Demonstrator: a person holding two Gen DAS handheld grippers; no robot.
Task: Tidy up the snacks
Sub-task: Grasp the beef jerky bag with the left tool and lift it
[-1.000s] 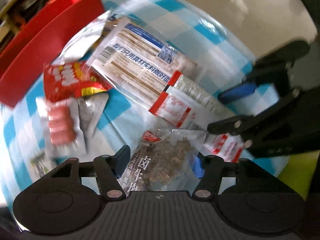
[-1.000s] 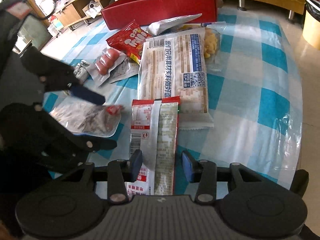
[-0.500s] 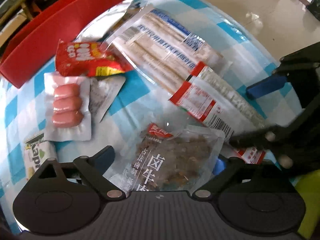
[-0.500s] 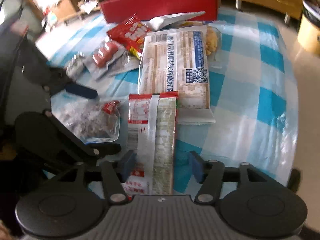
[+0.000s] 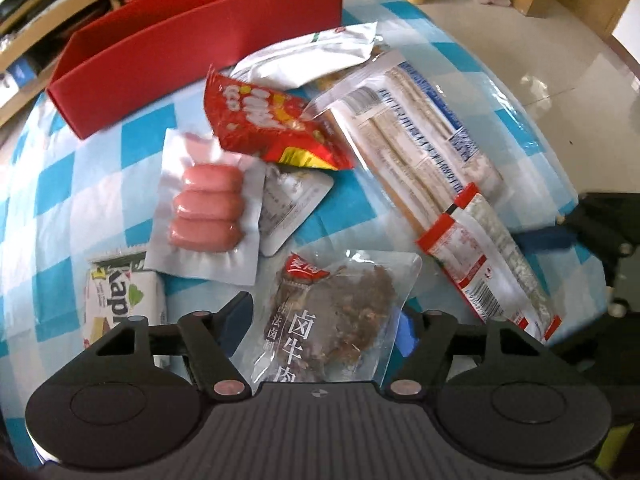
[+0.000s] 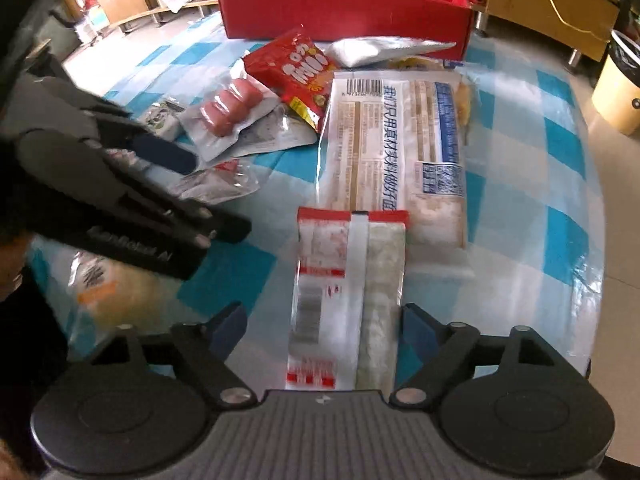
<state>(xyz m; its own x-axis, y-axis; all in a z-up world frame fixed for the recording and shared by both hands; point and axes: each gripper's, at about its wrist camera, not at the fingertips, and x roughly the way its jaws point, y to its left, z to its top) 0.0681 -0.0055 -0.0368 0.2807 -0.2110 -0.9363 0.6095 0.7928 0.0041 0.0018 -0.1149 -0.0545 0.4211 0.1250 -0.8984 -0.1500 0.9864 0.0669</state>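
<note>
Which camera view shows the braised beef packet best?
The left wrist view: the braised beef packet lies whole and sharp, label readable, between that gripper's open fingers. The right wrist view shows only a blurred corner of it, partly hidden behind the left gripper.

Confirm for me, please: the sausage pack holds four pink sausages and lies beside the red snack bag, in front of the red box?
Not quite: the sausage pack holds three sausages, not four, as the left wrist view shows. It does lie beside the red snack bag, in front of the red box.
</note>
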